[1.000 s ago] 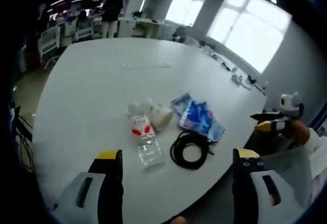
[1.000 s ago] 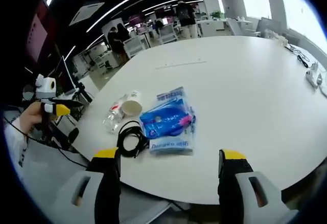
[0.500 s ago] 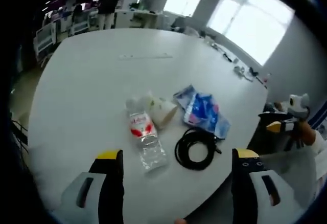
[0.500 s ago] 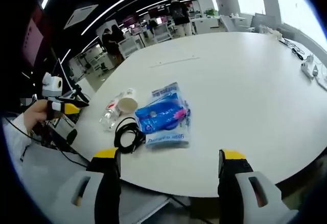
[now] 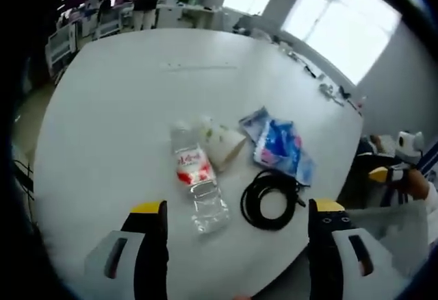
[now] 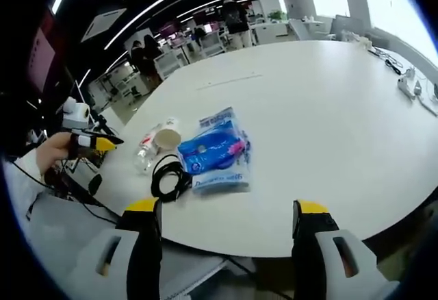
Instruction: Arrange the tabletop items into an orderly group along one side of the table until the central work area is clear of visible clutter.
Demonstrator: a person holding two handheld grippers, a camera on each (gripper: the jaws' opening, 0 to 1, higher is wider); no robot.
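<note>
Clear crinkled plastic bottle [image 5: 197, 189], paper cup [image 5: 222, 147], glossy blue packet [image 5: 280, 149] and coiled black cable [image 5: 270, 200] cluster near the white table [image 5: 109, 108] edge (items touching). Left gripper [image 5: 233, 245] and right gripper [image 6: 229, 242] hover spread, holding nothing.

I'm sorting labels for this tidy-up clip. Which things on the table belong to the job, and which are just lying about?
Belongs to the job:
- water bottle, lying on its side
- paper cup, on its side next to the bottle
- blue packet
- coiled black cable

Just lying about:
- power strips and cables at the table's far edge
- thin strip farther up the table
</note>
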